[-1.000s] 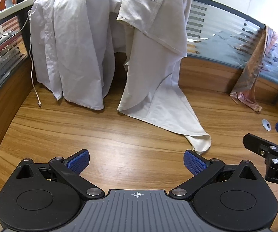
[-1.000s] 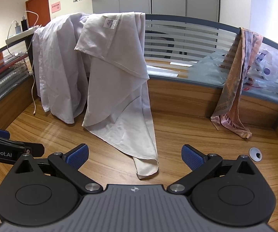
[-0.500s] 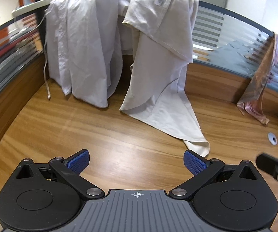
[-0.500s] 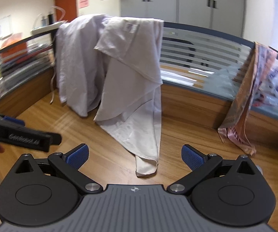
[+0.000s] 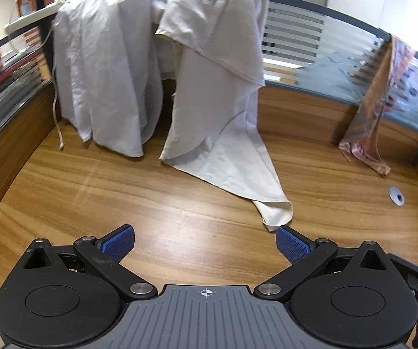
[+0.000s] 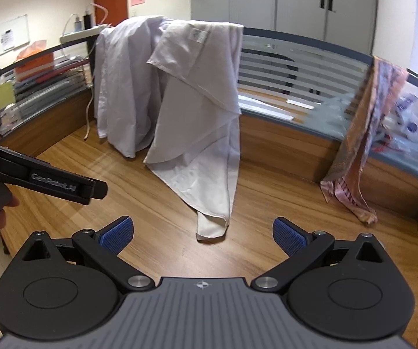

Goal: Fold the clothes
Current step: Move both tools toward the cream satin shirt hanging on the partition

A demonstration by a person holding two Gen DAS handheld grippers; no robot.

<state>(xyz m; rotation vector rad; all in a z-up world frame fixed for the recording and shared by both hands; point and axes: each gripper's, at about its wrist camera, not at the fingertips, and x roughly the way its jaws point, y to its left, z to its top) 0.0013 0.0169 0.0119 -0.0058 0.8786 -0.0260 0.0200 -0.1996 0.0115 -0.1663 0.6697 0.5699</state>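
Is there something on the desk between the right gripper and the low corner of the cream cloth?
Nothing visible. Only bare wooden desk lies between the open right gripper and the cream cloth corner.

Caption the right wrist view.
Open right gripper faces a cream cloth draped from partition to desk.

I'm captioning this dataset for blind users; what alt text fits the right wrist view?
The open right gripper points at the trailing corner of a cream cloth draped from a desk partition onto the wooden desk. A white cloth hangs left of it, a patterned scarf right; the left gripper enters at left.
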